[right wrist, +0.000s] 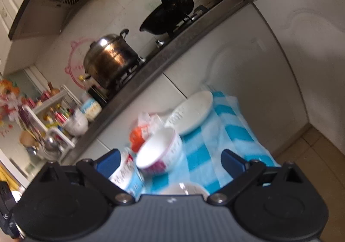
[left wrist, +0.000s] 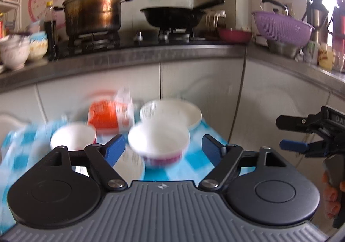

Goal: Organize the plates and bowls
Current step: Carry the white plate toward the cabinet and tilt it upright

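The white ceramic plate (left wrist: 189, 112) lies flat at the far end of our worktop (left wrist: 194, 162), which is spread with a blue-and-white checked cloth; in the left wrist view it sits at about twelve o'clock from the left claw (left wrist: 163, 148). In front of it stands a white porcelain bowl with a red-patterned band round its foot (left wrist: 158, 144), upright, mouth up, just ahead of that claw. A second white bowl with a red rim (left wrist: 73, 136) sits at about ten o'clock, and an orange packet (left wrist: 105, 115) lies behind it. Blur hides whether the near bowl touches the plate.

Both claws stand wide apart and grip nothing: the left has only air between its blue pads (left wrist: 115, 147), and the right claw (right wrist: 170, 161) frames the near bowl without pressing it.

Plates and bowls being round, no long axis matters; what matters is that their mouths face up. We judge the next step to be picking one bowl for nesting. We should come in level with the rim, set one pad inside and one outside the wall, close firmly, and lift straight so it clears its neighbours.
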